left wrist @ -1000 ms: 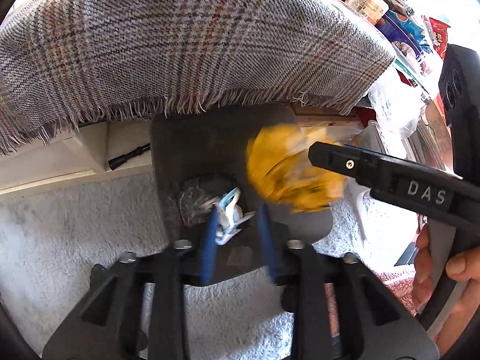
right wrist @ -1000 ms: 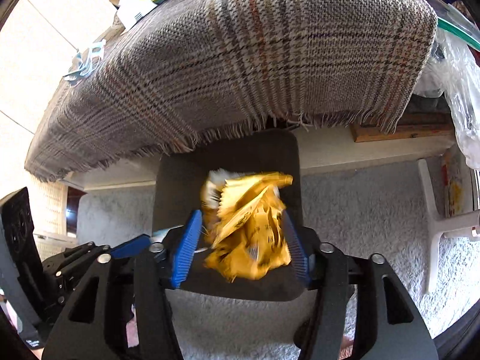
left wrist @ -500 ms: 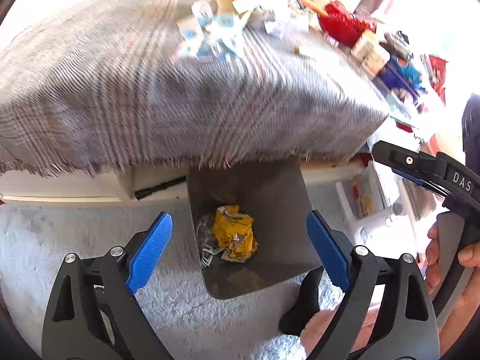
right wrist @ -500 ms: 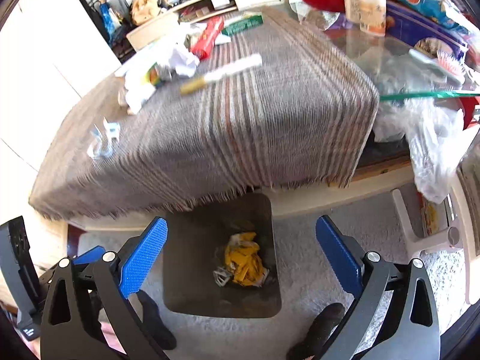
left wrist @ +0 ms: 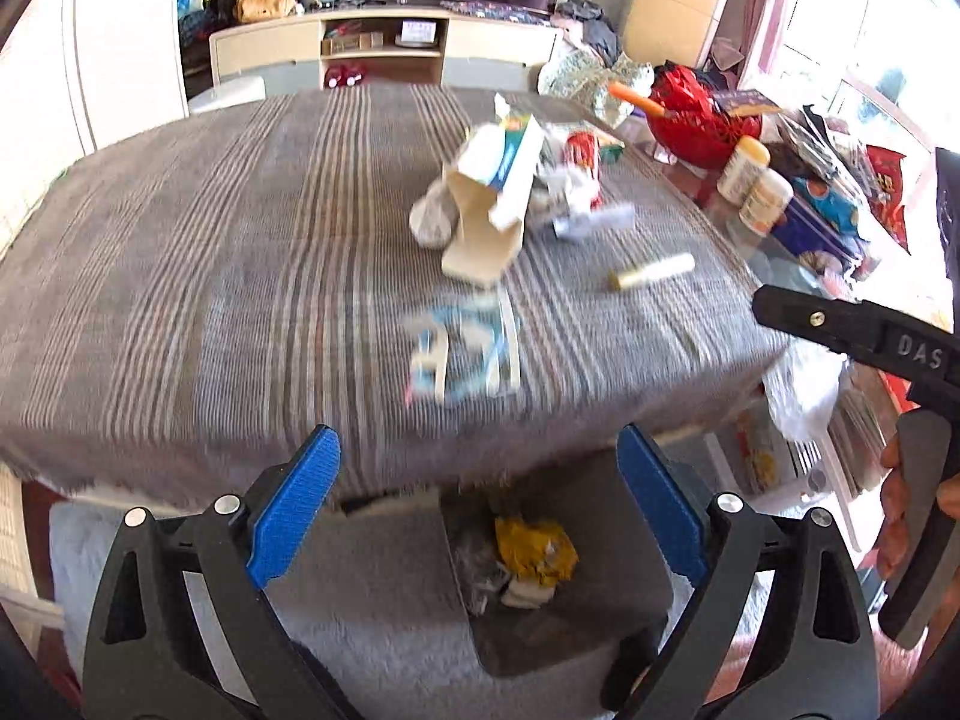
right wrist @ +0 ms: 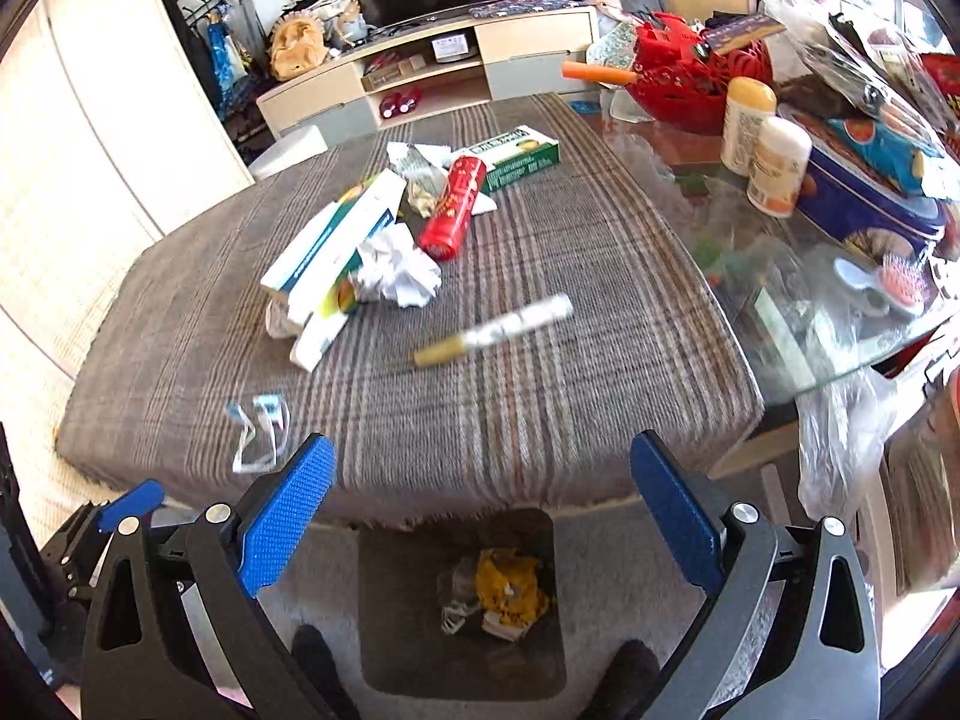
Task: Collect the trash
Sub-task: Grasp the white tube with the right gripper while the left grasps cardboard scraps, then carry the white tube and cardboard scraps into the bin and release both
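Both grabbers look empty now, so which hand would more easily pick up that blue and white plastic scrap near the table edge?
Probably the left: the plastic scrap lies straight ahead of its open fingers. For the right gripper it sits off to the side.

A home living room: TV cabinet [right wrist: 432, 75], coat rack [right wrist: 204, 12], cluttered cloth-covered table [right wrist: 540, 396].

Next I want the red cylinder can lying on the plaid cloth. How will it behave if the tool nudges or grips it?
The red cylinder can lies on its side, so a sideways nudge would probably roll it across the plaid cloth. It looks rigid, so it should keep its shape under a grip. Its glossy skin may be slippery; gripping across the middle seems safest.
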Action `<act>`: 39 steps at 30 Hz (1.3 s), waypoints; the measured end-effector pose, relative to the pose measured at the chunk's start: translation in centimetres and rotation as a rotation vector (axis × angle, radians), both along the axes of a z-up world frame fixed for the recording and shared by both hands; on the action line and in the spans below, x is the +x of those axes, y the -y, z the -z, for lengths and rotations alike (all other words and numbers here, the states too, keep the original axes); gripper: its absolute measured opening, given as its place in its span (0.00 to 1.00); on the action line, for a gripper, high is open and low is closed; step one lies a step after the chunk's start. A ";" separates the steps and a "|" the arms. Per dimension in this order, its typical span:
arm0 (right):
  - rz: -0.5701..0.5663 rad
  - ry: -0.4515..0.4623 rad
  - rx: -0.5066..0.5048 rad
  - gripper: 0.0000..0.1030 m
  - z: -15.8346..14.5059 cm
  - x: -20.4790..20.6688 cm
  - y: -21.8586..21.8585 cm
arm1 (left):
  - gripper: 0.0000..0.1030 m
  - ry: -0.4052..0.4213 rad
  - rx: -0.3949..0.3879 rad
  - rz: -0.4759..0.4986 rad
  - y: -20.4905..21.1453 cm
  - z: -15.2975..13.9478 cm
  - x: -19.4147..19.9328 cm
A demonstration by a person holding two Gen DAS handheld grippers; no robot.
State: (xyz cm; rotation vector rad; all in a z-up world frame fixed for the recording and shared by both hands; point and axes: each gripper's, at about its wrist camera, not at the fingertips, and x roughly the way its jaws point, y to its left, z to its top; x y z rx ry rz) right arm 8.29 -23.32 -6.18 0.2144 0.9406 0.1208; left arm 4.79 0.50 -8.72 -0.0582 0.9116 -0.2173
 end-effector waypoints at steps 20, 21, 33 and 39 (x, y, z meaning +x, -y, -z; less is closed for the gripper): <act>0.080 -0.129 0.071 0.50 5.5 9.5 -1.0 | 0.56 -0.072 0.009 0.035 1.1 3.7 6.9; 0.074 -0.123 0.047 0.50 5.5 9.7 -1.3 | 0.55 -0.079 0.002 0.039 1.3 3.9 7.2; 0.050 -0.084 -0.139 0.33 5.6 11.3 -2.7 | 0.34 -0.050 0.038 0.070 2.4 4.1 7.4; 0.044 -0.106 -0.137 0.14 5.5 10.1 -1.4 | 0.25 -0.033 0.060 0.102 2.9 3.8 6.6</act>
